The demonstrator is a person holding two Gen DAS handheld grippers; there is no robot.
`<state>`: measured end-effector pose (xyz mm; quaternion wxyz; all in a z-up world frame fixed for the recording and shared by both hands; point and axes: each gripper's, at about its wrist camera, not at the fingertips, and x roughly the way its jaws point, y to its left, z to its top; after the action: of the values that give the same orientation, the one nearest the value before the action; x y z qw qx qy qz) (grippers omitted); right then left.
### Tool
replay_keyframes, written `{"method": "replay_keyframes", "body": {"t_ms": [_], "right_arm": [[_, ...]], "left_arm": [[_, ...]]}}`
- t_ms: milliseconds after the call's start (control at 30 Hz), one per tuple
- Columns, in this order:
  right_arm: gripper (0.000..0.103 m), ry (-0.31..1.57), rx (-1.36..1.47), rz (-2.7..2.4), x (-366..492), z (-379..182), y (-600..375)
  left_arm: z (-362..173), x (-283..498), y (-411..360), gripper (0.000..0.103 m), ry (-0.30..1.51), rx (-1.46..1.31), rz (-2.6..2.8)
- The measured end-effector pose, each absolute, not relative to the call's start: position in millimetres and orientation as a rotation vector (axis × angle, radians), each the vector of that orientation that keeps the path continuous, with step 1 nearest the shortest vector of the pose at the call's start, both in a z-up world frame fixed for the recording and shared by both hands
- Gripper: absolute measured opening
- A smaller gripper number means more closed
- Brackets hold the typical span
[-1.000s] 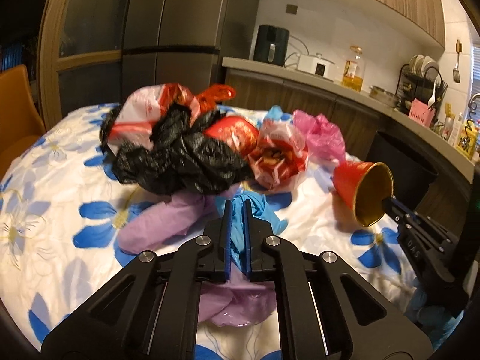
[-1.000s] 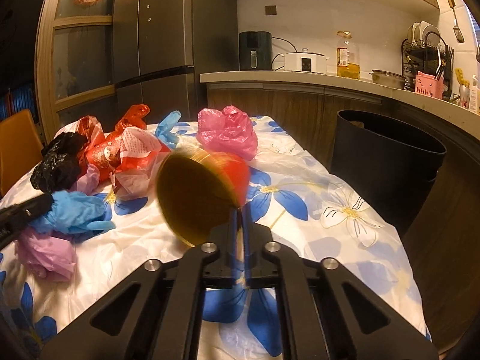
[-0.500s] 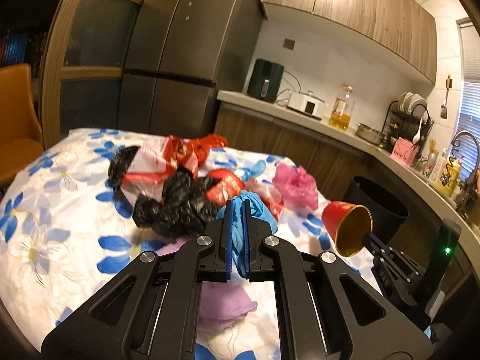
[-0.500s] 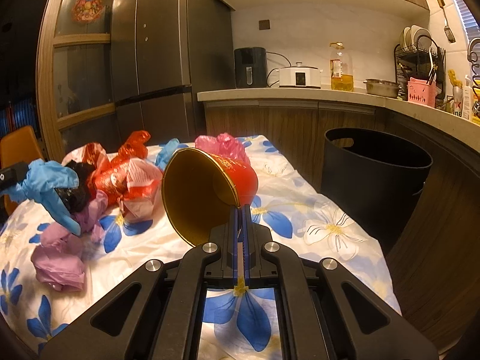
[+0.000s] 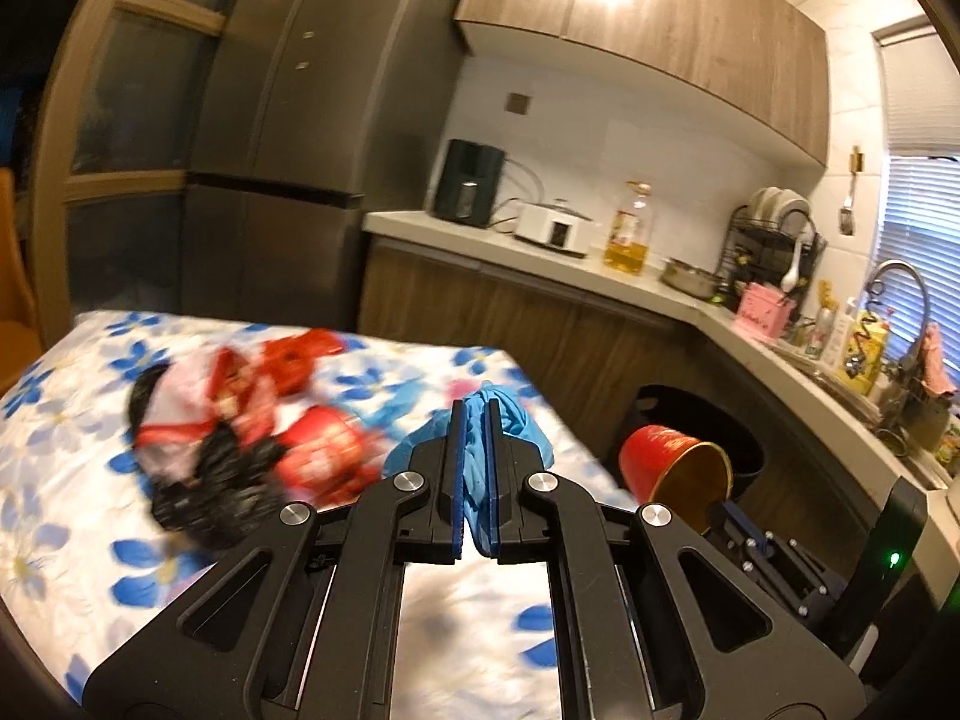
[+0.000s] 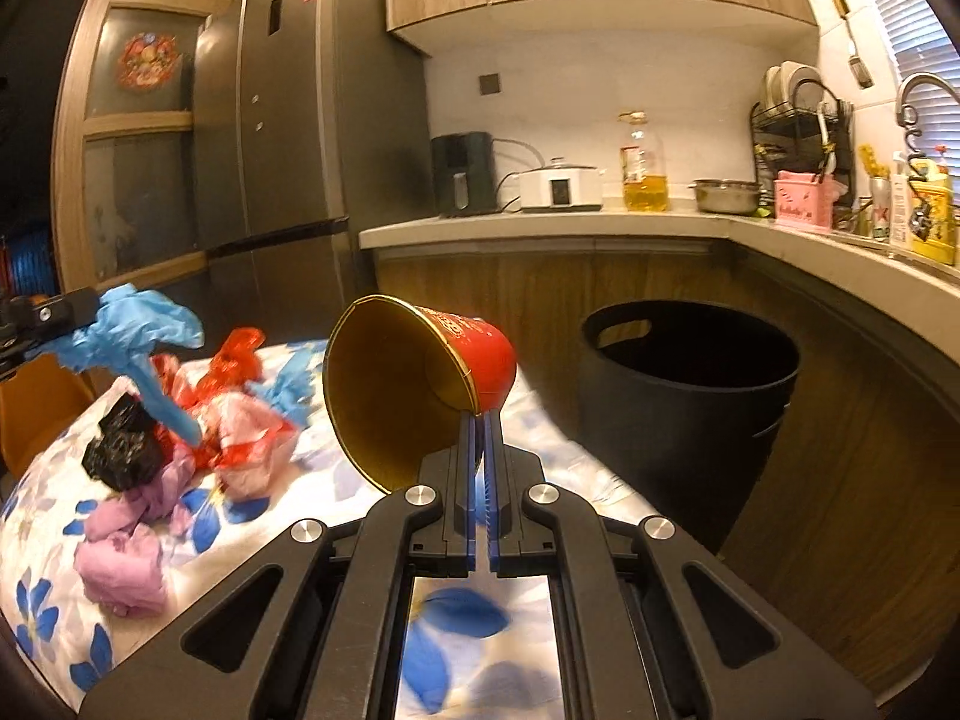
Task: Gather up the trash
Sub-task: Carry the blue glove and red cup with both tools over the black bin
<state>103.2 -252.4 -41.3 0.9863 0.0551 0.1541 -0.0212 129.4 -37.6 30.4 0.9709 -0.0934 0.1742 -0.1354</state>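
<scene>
My left gripper (image 5: 475,414) is shut on a crumpled blue glove (image 5: 516,420), lifted clear of the flowered table (image 5: 66,420); the same glove (image 6: 138,324) hangs at the left of the right wrist view. My right gripper (image 6: 480,420) is shut on the rim of a red paper cup (image 6: 420,384) with a gold inside, held tilted above the table's right edge. That cup (image 5: 672,468) shows at the lower right of the left wrist view. A black trash bin (image 6: 690,396) stands open on the floor beside the table.
On the table lie red and white bags (image 6: 240,414), a black bag (image 6: 120,444) and a pink bag (image 6: 126,552). A kitchen counter (image 6: 600,228) with appliances runs behind the bin. A tall fridge (image 6: 288,150) stands at the back.
Both grippers have risen off the table, the left with the blue glove, the right with the red cup. The views have swung right, bringing the black bin closer.
</scene>
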Motion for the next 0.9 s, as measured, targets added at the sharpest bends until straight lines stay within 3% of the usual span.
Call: {"method": "replay_keyframes", "body": {"t_ms": [400, 900], "right_arm": [[0.003, 0.224, 0.138, -0.227, 109, -16, -325], [0.003, 0.211, 0.200, -0.367, 135, -17, -392]], "left_arm": [[56, 173, -151, 0.004, 0.273, -0.138, -0.484], [38, 228, -249, 0.004, 0.288, -0.103, -0.594]]}}
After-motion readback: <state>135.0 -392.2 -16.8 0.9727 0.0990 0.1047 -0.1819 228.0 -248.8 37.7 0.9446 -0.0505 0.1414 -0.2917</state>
